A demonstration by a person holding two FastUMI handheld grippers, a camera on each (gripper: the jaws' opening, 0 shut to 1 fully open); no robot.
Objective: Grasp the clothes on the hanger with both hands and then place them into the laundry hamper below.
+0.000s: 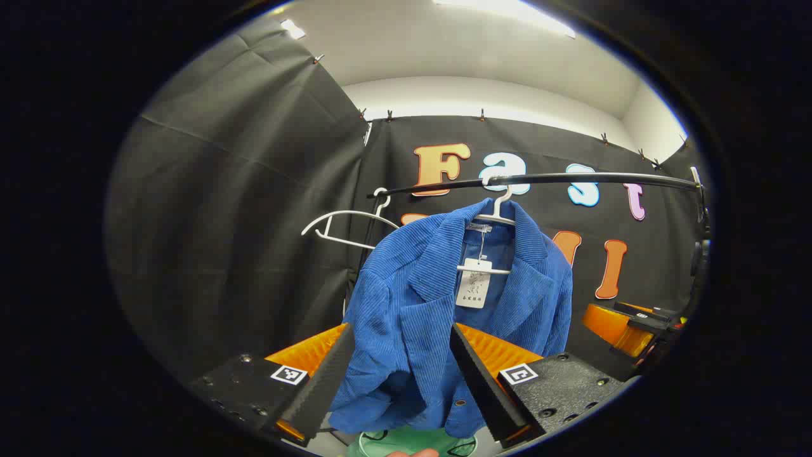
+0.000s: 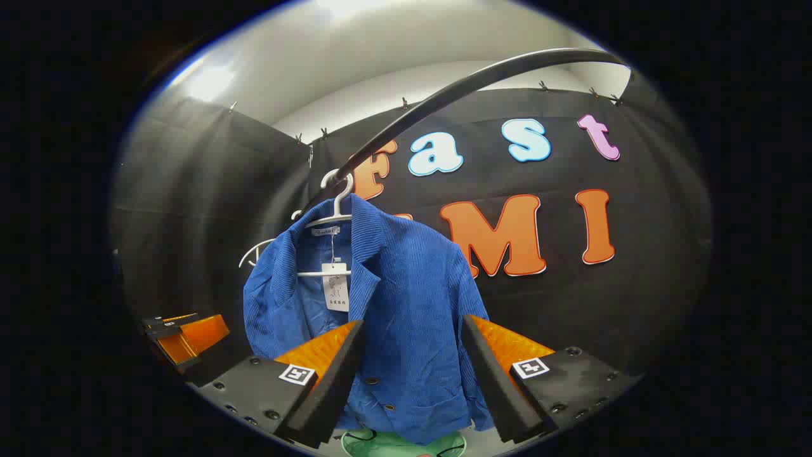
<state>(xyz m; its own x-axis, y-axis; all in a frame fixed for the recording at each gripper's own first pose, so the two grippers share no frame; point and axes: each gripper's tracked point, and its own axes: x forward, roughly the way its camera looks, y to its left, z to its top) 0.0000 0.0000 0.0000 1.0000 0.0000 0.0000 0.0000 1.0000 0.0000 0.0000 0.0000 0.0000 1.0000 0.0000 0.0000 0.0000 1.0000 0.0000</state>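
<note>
Left gripper [image 1: 399, 371]: two long black fingers [image 1: 320, 387] with finely ribbed pads; behind each sat a bright orange ridged wedge. Outboard of the fingers were flat black textured plates with round screw heads, each carrying a small white square tag [image 1: 288, 374] printed with a black block pattern. Right gripper [image 2: 412, 374] was built the same: black ribbed fingers [image 2: 330, 387], orange wedges, black screwed plates, one white patterned tag [image 2: 296, 374] per side
</note>
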